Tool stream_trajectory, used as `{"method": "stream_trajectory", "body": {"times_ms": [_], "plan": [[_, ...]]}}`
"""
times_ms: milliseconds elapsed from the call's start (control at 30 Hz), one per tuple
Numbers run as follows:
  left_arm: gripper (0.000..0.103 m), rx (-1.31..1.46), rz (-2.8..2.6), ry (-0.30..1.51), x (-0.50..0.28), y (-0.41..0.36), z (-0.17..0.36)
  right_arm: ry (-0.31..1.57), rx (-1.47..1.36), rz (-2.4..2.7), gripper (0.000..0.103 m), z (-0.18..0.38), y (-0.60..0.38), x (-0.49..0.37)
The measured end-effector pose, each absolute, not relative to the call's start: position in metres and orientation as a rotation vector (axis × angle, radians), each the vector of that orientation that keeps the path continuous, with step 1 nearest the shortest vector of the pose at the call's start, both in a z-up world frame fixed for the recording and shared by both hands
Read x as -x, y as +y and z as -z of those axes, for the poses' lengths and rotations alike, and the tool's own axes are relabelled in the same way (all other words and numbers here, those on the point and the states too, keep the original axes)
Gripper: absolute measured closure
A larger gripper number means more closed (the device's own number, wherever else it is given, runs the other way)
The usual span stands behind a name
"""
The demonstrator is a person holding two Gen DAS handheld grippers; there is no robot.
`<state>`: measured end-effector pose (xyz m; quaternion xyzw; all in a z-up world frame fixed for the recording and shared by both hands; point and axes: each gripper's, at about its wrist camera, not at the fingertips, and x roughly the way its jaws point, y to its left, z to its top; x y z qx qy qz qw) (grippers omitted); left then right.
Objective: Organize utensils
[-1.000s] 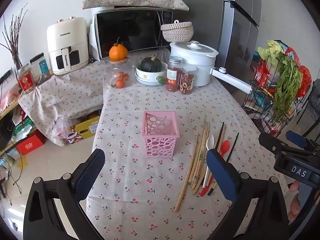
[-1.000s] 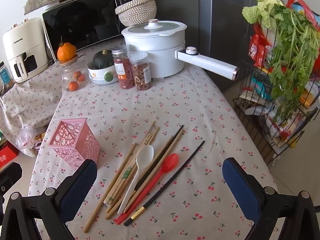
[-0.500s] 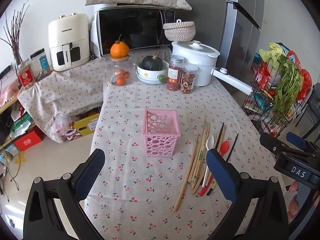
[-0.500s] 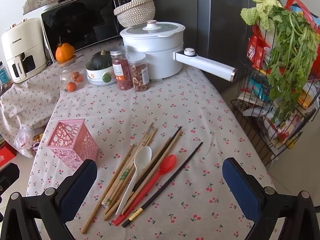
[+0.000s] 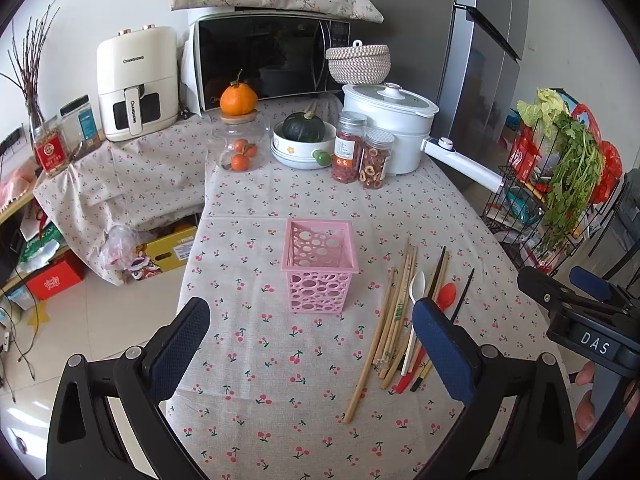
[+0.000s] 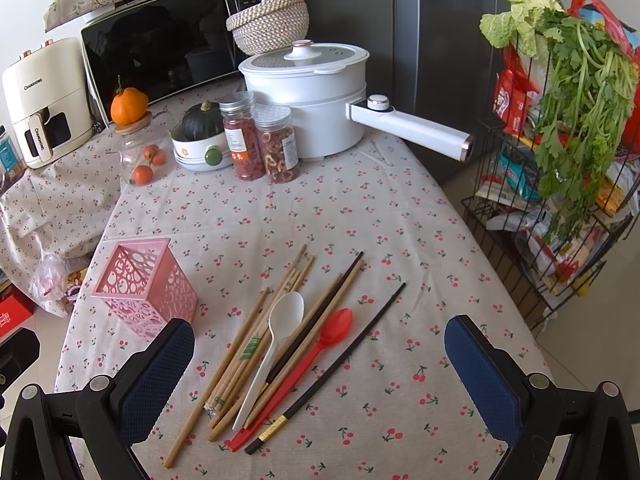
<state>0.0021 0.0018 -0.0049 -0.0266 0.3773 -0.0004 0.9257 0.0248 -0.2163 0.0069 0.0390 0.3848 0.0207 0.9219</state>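
Note:
A pink perforated utensil holder (image 5: 319,264) (image 6: 146,289) stands upright and empty on the cherry-print tablecloth. To its right lie several wooden chopsticks (image 6: 256,336) (image 5: 394,312), a white spoon (image 6: 276,336) (image 5: 414,294), a red spoon (image 6: 316,352) (image 5: 446,293) and black chopsticks (image 6: 340,360). My left gripper (image 5: 312,354) is open and empty, held above the table in front of the holder. My right gripper (image 6: 320,372) is open and empty above the near ends of the utensils; it also shows at the right edge of the left wrist view (image 5: 584,308).
At the table's far end stand a white pot with a long handle (image 6: 316,92), two spice jars (image 6: 260,144), a bowl with a squash (image 6: 202,136) and a glass jar of oranges (image 6: 140,152). A wire rack with greens (image 6: 560,152) stands right of the table.
Both grippers have drawn back and risen slightly, so the table appears a little farther. Nothing on the table has moved.

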Motion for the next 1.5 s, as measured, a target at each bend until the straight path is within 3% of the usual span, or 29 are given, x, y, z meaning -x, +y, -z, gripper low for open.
{"method": "stream_trajectory", "body": {"times_ms": [1500], "plan": [[0.001,0.060,0.004,0.771,-0.0011,0.0055,0.0040,0.806,-0.090,-0.049,0.000,-0.0044,-0.2135,-0.0260]]}}
